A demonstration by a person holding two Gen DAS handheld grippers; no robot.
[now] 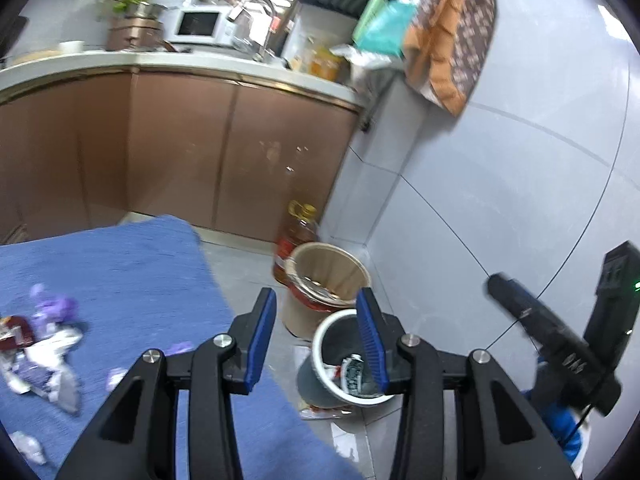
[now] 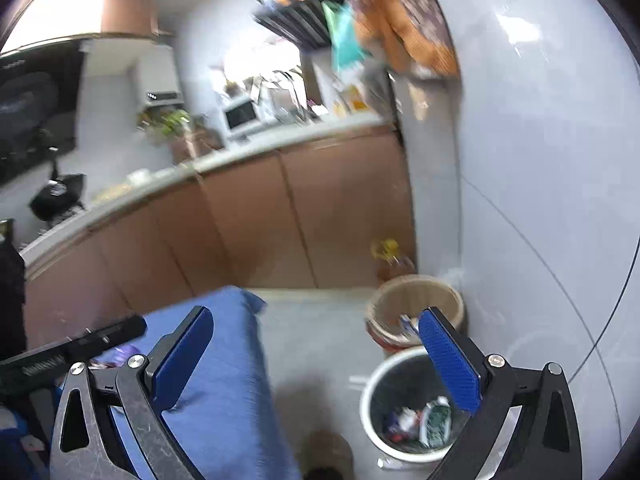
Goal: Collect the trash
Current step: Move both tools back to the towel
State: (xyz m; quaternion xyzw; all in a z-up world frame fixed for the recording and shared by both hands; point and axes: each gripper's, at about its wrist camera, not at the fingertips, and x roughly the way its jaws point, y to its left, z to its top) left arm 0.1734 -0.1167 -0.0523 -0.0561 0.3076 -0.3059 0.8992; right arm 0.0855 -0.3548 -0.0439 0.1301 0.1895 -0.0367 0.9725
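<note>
- Closest to my lens, the left gripper (image 1: 316,300) hung above the desk's right edge with its blue-padded fingers (image 1: 262,334) spread wide and nothing between them.
- On my other feed the right gripper (image 2: 316,330) was just as wide, its fingers (image 2: 450,364) bare, out over the floor beside the bins.
- Below both sat the desk (image 1: 132,264), covered in a blue cloth, its corner pointing toward the brown cabinets (image 1: 240,152).
- Against the tiled wall stood a tan bucket (image 1: 326,280) with scraps inside, an oil bottle (image 1: 298,236) touching it from behind.
- Just in front of that bucket was the white-rimmed trash bin (image 2: 404,404), already holding several wrappers (image 2: 436,420).
- Trash (image 1: 44,344) on the desk lay at the cloth's left side: a heap of purple, white and dark red wrappers, well apart from the bin.
- Smaller purple scraps (image 1: 180,347) sat nearer my left fingers, and one crumpled white piece (image 1: 28,446) lay by the frame's lower edge.
</note>
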